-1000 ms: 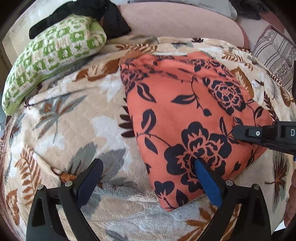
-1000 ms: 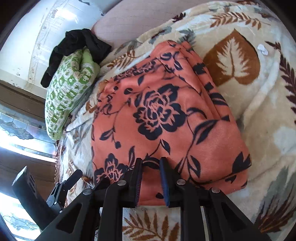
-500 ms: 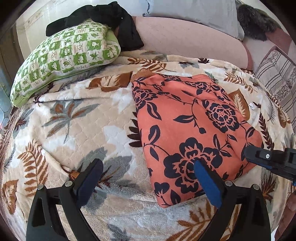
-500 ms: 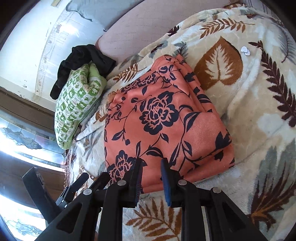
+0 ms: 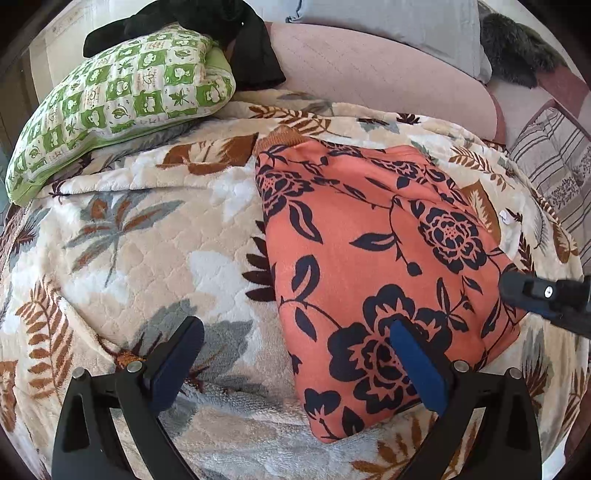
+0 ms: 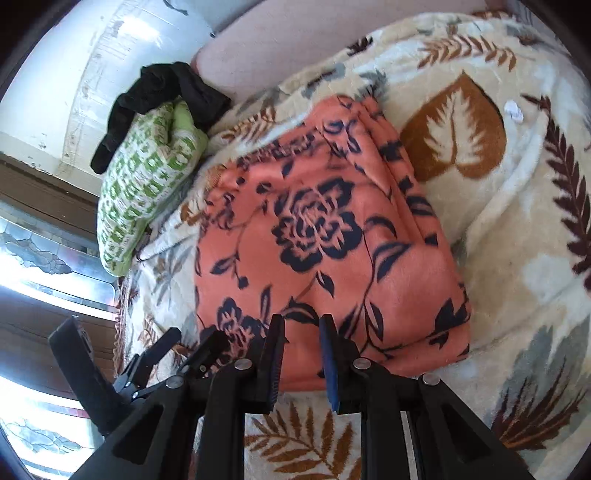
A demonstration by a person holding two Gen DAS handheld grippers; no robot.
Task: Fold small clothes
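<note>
An orange garment with dark blue flowers [image 5: 369, 251] lies folded into a compact block on the leaf-patterned blanket [image 5: 140, 258]; it also shows in the right wrist view [image 6: 317, 236]. My left gripper [image 5: 295, 354] is open wide and empty above the garment's near left corner. My right gripper [image 6: 301, 339] hovers above the garment's near edge with its jaws a narrow gap apart, holding nothing. The right gripper shows in the left wrist view [image 5: 546, 295] at the garment's right corner. The left gripper shows in the right wrist view [image 6: 177, 343] at the lower left.
A green-and-white checked pillow [image 5: 118, 99] with a black garment [image 5: 221, 22] on it lies at the back left. A pink cushion [image 5: 369, 70], a grey pillow [image 5: 388, 18] and a striped cushion [image 5: 554, 162] line the back. A small white tag [image 6: 514, 109] lies on the blanket.
Both grippers have pulled back and up from the folded garment, so more of the bed shows. The garment has stayed in place.
</note>
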